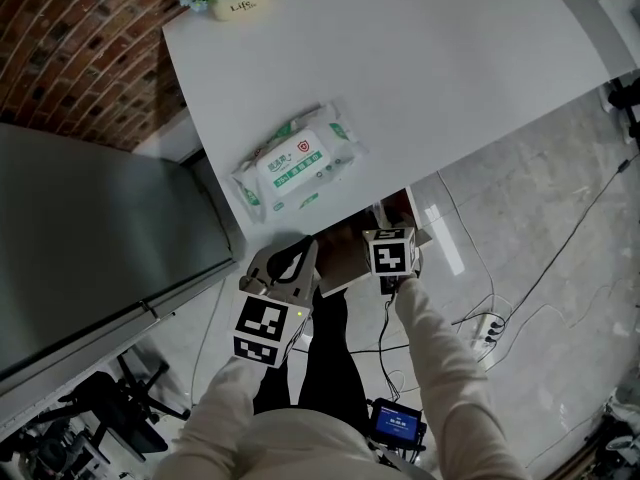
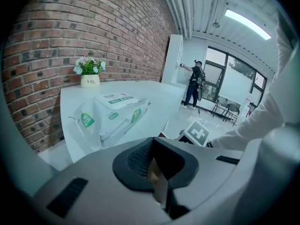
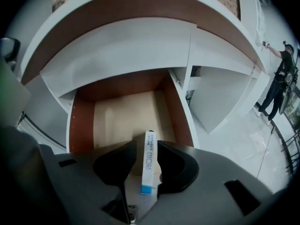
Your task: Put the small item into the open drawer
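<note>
Now right gripper's [image 3: 140, 146] jaws flank a slim carton [image 3: 148, 165].

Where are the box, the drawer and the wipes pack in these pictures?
box [image 3: 148, 161]: right gripper view, the middle of its printed face.
drawer [image 3: 117, 118]: right gripper view, a bare part of its floor.
wipes pack [image 1: 297, 160]: head view, the label on its top.

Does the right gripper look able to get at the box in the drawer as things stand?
Probably yes: the box sits in the open drawer, directly between the open jaws of the right gripper, with nothing over it or in the way.
</note>
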A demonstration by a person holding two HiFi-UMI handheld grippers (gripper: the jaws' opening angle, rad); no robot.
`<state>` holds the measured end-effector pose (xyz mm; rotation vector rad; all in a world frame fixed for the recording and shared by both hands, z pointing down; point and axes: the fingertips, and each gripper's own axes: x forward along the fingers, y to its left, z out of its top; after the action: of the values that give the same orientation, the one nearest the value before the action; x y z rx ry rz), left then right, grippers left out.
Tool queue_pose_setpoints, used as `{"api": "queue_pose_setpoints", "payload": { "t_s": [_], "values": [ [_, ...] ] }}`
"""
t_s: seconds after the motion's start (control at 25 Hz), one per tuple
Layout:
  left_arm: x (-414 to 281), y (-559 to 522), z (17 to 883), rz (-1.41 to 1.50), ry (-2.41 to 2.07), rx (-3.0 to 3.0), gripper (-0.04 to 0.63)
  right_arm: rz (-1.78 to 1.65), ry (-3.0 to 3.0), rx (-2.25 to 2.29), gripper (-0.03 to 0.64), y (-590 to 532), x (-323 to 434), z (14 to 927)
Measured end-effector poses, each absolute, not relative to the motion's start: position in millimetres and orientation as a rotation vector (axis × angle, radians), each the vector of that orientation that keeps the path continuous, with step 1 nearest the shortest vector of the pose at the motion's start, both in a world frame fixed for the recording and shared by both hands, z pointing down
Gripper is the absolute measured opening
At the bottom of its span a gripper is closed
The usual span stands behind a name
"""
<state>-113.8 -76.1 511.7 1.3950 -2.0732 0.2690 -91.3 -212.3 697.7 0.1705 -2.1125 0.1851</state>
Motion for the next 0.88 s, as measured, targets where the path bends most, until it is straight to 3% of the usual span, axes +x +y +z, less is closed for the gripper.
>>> {"api": "queue_pose_setpoints", "payload": {
  "t_s": [0.88],
  "values": [
    [-106,-79,474,0.250,-2.045,1.584,0.017,0.342,-2.439,0.452,0.060,-188,-30,508]
  ]
}}
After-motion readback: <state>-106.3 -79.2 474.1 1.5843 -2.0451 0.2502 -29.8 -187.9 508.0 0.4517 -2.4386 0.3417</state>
